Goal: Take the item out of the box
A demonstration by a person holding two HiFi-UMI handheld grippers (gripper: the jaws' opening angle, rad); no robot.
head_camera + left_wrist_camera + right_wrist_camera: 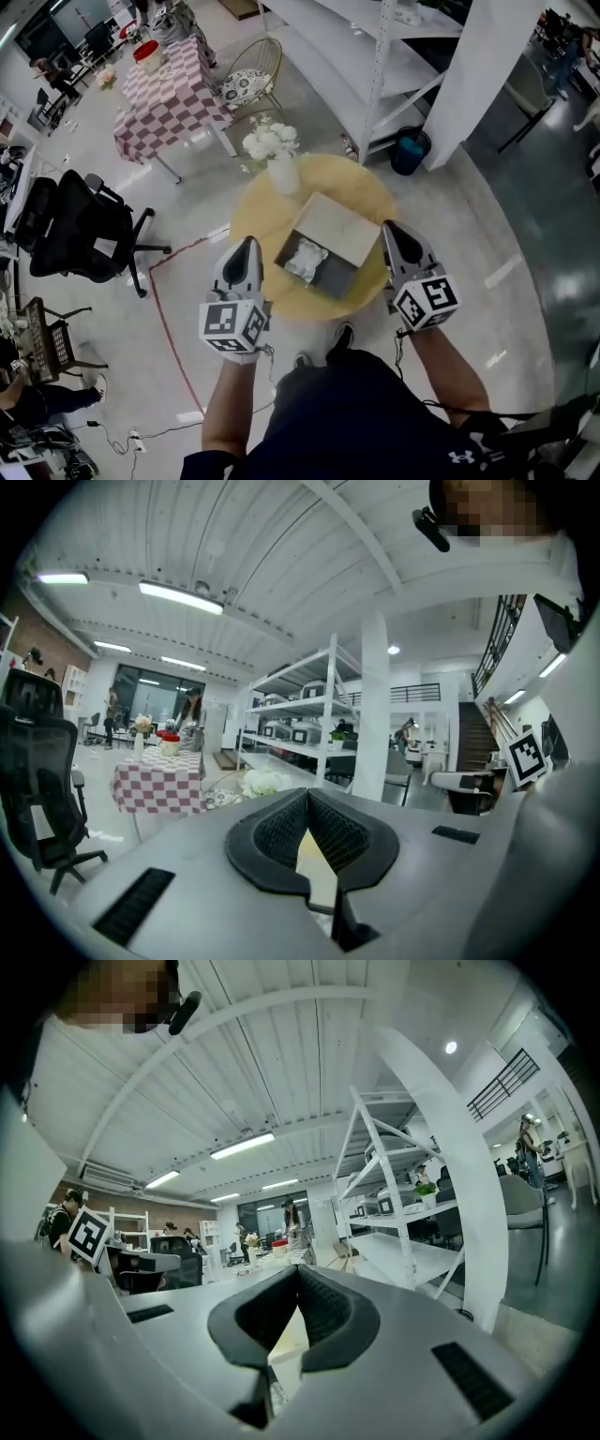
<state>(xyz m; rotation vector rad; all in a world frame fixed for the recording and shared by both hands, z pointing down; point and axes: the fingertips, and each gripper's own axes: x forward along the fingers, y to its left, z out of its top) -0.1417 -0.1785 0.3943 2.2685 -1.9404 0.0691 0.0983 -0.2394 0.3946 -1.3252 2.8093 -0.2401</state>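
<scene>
An open cardboard box sits on a round yellow table, its pale lid folded back toward the far side. A crumpled white item lies inside, at the box's left end. My left gripper hovers at the table's near-left edge, left of the box, with its jaws shut and nothing between them. My right gripper is just right of the box, also shut and empty. Neither gripper touches the box.
A white vase of white flowers stands on the table behind the box. Around the table are a black office chair, a checked table, a wicker chair, white shelving and a blue bin.
</scene>
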